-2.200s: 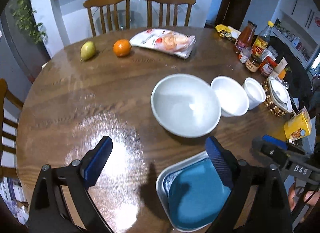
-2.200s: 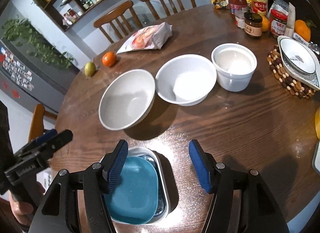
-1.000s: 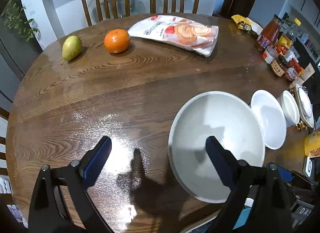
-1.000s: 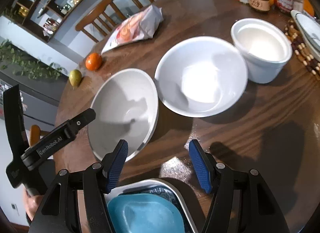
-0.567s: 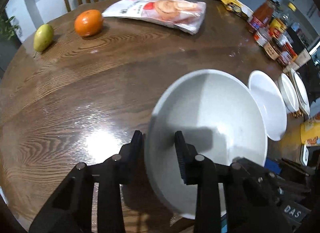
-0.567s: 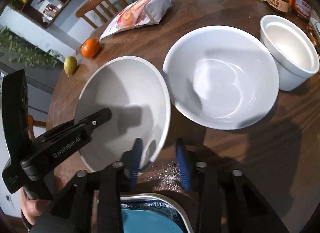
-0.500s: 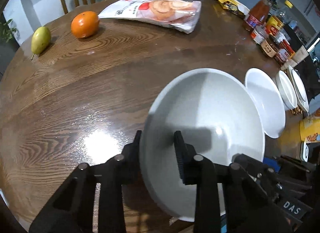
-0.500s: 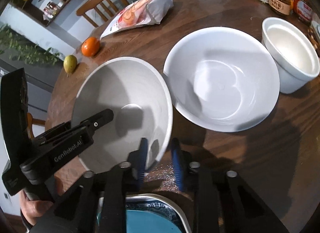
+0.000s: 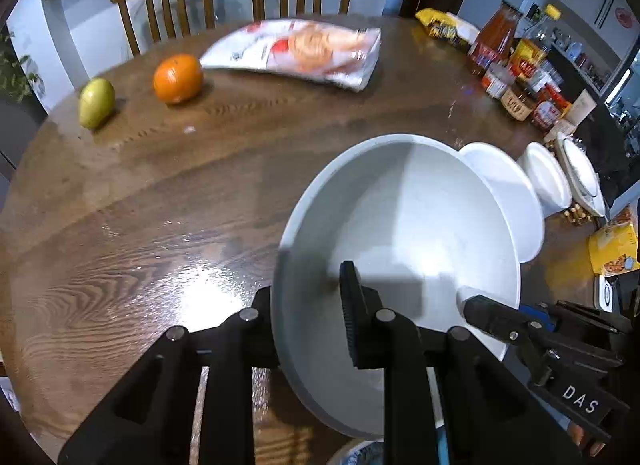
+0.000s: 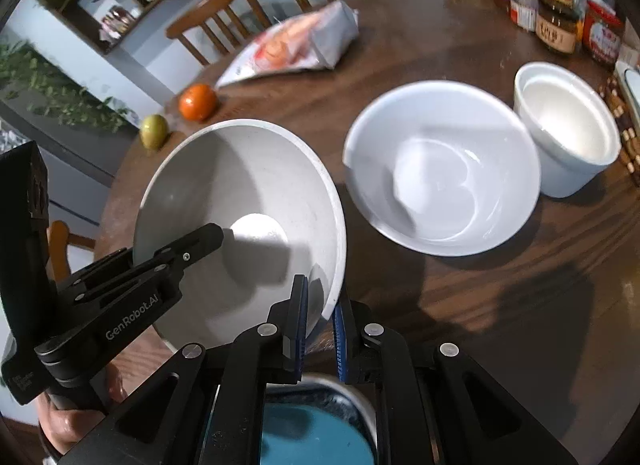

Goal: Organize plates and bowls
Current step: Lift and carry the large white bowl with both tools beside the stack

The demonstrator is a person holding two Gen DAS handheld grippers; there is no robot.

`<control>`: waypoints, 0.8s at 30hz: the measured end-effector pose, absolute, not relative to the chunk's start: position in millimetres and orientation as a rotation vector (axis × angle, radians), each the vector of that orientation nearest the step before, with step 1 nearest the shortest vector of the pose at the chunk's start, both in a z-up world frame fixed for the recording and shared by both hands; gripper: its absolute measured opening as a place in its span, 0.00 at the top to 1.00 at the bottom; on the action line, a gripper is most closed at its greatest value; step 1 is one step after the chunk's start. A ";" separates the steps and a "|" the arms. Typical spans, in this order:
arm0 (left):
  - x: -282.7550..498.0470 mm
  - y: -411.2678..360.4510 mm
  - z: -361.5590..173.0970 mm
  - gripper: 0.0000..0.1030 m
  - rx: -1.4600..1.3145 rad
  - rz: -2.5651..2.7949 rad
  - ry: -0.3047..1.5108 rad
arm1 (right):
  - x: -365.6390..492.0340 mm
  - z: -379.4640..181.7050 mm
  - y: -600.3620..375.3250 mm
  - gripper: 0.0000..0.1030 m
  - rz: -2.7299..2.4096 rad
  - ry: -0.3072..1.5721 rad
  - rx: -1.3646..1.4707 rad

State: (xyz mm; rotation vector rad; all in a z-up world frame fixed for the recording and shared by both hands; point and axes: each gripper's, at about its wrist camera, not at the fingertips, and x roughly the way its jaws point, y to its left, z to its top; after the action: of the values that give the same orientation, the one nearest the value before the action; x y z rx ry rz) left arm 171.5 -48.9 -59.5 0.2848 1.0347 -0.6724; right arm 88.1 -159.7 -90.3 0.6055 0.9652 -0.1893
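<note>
A large grey bowl (image 9: 420,225) (image 10: 240,193) is held by its rim from two sides and looks tipped. My left gripper (image 9: 308,285) is closing on the bowl's left rim, one finger inside and one outside, pads pressing it. My right gripper (image 10: 320,297) is closing on the near right rim, its blue pads pinching the edge. Just right of it a white bowl (image 10: 440,169) rests on the table, then a deep white bowl (image 10: 568,129). Under my right gripper a blue plate (image 10: 312,437) lies in a metal tray (image 10: 360,397).
An orange (image 9: 178,77), a pear (image 9: 96,103) and a snack bag (image 9: 296,51) lie at the far side of the round wooden table (image 9: 140,225). Bottles and jars (image 9: 520,65) crowd the right edge beside a beaded trivet (image 10: 624,125). Two chairs (image 9: 168,13) stand behind.
Both grippers moved from above the tray to the grey bowl. Their wide-open jaws closed onto its rim from opposite sides, and the bowl now sits tilted between them.
</note>
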 end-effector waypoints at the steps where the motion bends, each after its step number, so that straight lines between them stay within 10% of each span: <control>1: 168.1 -48.1 -55.1 0.81 0.283 -0.674 1.023 | 83.0 -84.5 -158.6 0.87 -0.184 0.950 0.606; 24: 37.1 -124.4 -61.3 0.80 0.422 -0.850 1.028 | -60.8 -80.8 -208.1 0.87 -0.315 0.898 0.672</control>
State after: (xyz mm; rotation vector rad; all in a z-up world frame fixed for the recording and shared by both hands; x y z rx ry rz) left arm 37.1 -124.4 -61.3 0.4222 1.0276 -0.8499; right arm -60.8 -208.1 -80.8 0.6716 0.8985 -0.3155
